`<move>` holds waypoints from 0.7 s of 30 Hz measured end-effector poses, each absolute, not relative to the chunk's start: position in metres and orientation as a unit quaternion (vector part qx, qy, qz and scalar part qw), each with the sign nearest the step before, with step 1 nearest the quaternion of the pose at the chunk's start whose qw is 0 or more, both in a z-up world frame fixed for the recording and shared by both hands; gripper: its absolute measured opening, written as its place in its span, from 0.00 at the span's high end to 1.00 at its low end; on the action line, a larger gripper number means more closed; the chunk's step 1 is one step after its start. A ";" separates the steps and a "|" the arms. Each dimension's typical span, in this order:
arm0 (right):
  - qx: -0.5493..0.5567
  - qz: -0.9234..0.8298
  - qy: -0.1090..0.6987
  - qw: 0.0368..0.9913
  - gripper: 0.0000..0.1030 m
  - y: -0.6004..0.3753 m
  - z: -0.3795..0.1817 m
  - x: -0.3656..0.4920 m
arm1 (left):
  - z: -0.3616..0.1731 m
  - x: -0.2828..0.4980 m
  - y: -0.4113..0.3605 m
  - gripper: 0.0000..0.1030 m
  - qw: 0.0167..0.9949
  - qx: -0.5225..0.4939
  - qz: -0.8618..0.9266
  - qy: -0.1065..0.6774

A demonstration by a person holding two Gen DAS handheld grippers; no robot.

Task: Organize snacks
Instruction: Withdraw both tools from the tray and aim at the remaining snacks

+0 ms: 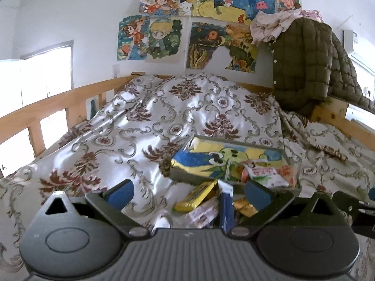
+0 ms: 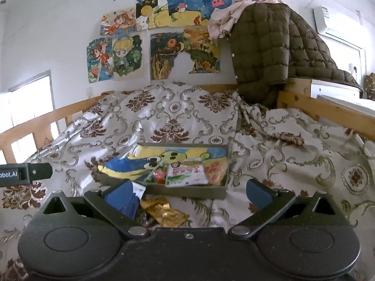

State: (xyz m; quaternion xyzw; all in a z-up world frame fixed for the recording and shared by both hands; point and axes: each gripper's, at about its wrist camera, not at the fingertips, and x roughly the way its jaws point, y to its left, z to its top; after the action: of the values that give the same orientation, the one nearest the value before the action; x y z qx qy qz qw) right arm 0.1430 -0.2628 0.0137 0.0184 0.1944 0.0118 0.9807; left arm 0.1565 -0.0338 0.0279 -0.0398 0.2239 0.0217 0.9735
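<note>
In the left wrist view, the left gripper (image 1: 187,193) hangs low over the bed's patterned bedspread (image 1: 131,126) with its jaws spread wide and nothing between them. Loose snacks lie just beyond its fingers: a yellow packet (image 1: 195,196), a pale wrapped one (image 1: 202,213), a blue stick pack (image 1: 226,207) standing on edge, and gold foil wrappers (image 1: 245,207). Behind them sits the shallow tray (image 1: 187,178), lined with a cartoon picture, already holding a white sachet (image 1: 266,172) with red print too blurred to read. These packets are probably light, crinkly and slippery on the satin cover; I judge a pinch across a flat edge or the sealed end safest, gently, since the contents may crush. In the right wrist view, the right gripper (image 2: 195,193) is likewise wide open and empty, with the gold foil wrapper (image 2: 167,213) just before it, the blue pack (image 2: 131,199) against its left finger, and the tray (image 2: 187,192) just beyond. The white sachet (image 2: 187,172) in the tray bears red characters I cannot make out. At the left edge the other gripper's body (image 2: 23,174) shows the partial lettering "obot.AI".
</note>
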 end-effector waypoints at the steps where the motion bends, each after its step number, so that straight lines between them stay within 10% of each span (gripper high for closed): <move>1: 0.018 0.011 0.197 0.980 0.01 -0.262 0.013 0.140 | 0.026 0.151 -0.034 0.00 0.973 -0.039 0.024 0.226; 21: 0.022 -0.013 0.223 0.975 0.01 -0.270 0.001 0.087 | 0.020 0.081 -0.045 0.00 0.958 -0.011 0.064 0.280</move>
State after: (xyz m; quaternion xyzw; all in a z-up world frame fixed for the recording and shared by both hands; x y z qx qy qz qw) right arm 0.0866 -0.2702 0.0008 0.0216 0.2227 -0.0125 0.9746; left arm 0.0813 -0.0451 0.0196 -0.0114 0.2800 0.0639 0.9578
